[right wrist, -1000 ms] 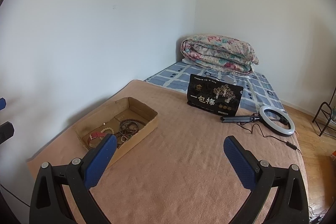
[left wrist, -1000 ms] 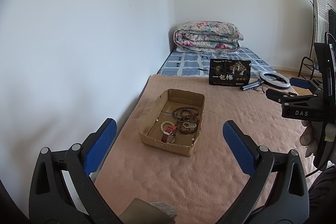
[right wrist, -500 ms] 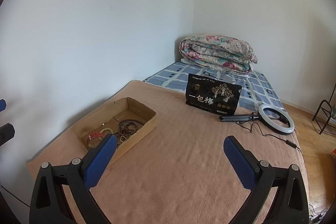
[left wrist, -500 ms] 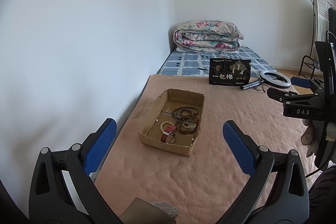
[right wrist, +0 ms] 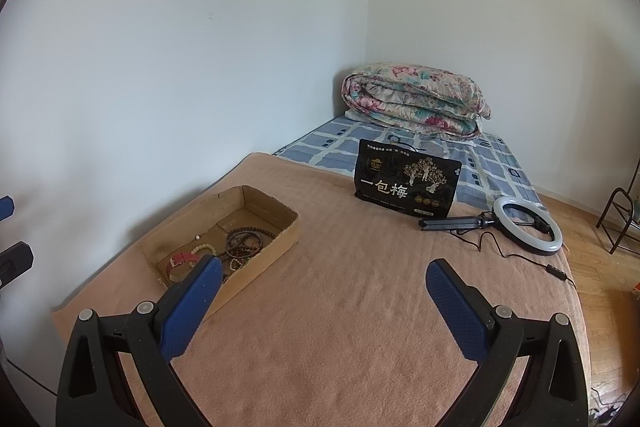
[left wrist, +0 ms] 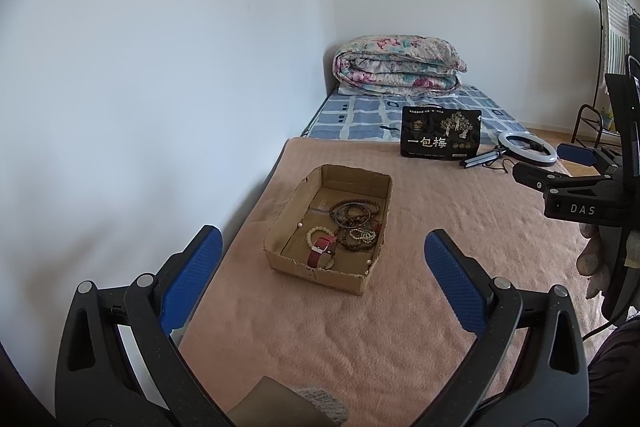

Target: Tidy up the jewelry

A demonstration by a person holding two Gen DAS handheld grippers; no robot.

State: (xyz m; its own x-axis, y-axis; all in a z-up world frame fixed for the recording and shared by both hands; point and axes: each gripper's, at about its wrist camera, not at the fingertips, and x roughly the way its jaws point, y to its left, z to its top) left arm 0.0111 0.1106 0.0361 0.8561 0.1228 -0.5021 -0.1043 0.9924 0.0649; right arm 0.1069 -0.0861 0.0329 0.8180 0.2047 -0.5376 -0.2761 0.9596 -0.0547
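Jewelry (left wrist: 349, 227) in cardboard box (left wrist: 280, 250), left view only shows right hand-held gripper (left wrist: 538, 165), both hand-held grippers wide, empty.

I'm looking across a bed covered by a peach-pink blanket (right wrist: 340, 327), which runs along a plain white wall (left wrist: 160, 67) on my left. Past the blanket's far edge I see a blue-and-white checked sheet (right wrist: 472, 163), and on it, in the corner, a folded floral quilt (left wrist: 398, 65). A black snack bag (right wrist: 406, 185) with gold tree artwork and white Chinese lettering stands upright near the blanket's far edge. Just beside it lies a white ring light (right wrist: 528, 223) on a folded dark tripod, its cable trailing over the blanket. Beyond the bed there's wooden floor (right wrist: 600, 267) and a dark metal rack (right wrist: 618, 223).
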